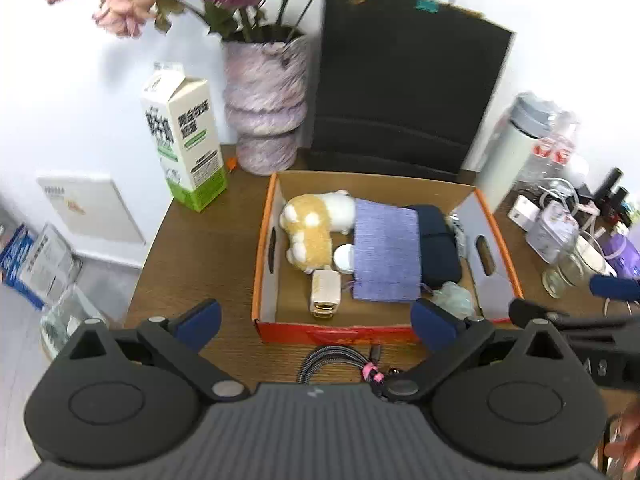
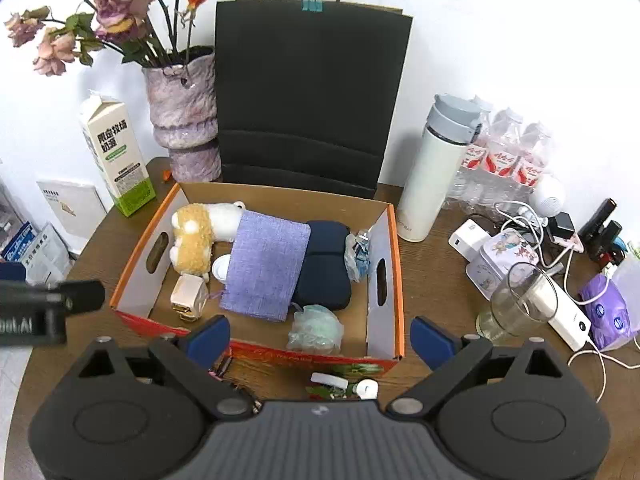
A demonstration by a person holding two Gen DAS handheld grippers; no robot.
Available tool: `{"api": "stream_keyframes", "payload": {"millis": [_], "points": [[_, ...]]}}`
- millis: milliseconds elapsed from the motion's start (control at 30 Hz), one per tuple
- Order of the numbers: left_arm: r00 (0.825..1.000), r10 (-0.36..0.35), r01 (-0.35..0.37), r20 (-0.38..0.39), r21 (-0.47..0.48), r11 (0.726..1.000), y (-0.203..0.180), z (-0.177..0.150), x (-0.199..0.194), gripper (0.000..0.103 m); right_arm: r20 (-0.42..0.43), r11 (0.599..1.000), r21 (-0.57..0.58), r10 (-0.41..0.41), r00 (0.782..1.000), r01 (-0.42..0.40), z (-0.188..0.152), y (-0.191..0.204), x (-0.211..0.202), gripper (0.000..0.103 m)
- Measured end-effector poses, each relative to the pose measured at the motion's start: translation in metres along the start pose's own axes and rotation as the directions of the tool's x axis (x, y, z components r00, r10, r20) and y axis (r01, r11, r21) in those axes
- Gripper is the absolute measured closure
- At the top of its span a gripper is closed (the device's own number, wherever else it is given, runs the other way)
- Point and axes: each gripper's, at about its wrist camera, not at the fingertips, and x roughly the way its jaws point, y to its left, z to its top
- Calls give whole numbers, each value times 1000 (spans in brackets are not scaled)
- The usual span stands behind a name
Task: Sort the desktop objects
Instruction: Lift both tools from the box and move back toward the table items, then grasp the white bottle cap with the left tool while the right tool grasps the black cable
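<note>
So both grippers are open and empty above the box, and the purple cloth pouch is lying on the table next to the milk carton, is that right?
Not quite. The purple cloth pouch lies inside the cardboard box, between the plush toy and the navy case, not beside the milk carton. The right wrist view shows it. The left gripper and right gripper are open and empty.

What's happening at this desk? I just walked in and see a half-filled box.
A person is sorting desk items with two handheld grippers. The left gripper and right gripper both hang open and empty above the cardboard box, which already holds a plush toy, purple pouch and navy case.
</note>
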Motion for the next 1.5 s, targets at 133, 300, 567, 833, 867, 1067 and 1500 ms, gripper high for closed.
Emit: {"api": "stream_keyframes", "payload": {"millis": [133, 300, 567, 833, 867, 1067, 1500], "points": [[998, -41, 39, 49, 38, 999, -8, -20, -18, 0, 31, 999, 31, 25, 999, -26, -14, -2, -13, 6], [970, -67, 51, 235, 71, 996, -21, -55, -50, 0, 196, 992, 66, 90, 976, -104, -42, -11, -37, 6], [830, -99, 30, 549, 134, 991, -36, -141, -70, 0, 405, 994, 12, 95, 909, -109, -126, -13, -51, 4], [836, -96, 34, 541, 124, 992, -32, -234, -62, 0, 484, 991, -106, 123, 867, -81, -247, 6, -56, 4], [837, -97, 33, 539, 127, 991, -32, -245, -65, 0, 489, 989, -131, 127, 863, -72, -262, 11, -58, 4], [808, -95, -21, 581, 190, 982, -30, -323, -73, 0, 502, 983, -185, 93, 860, 2, -342, 28, -77, 4], [855, -88, 14, 510, 146, 989, -14, -396, -57, 0, 476, 987, -153, 40, 878, 38, -421, 35, -98, 4]]}}
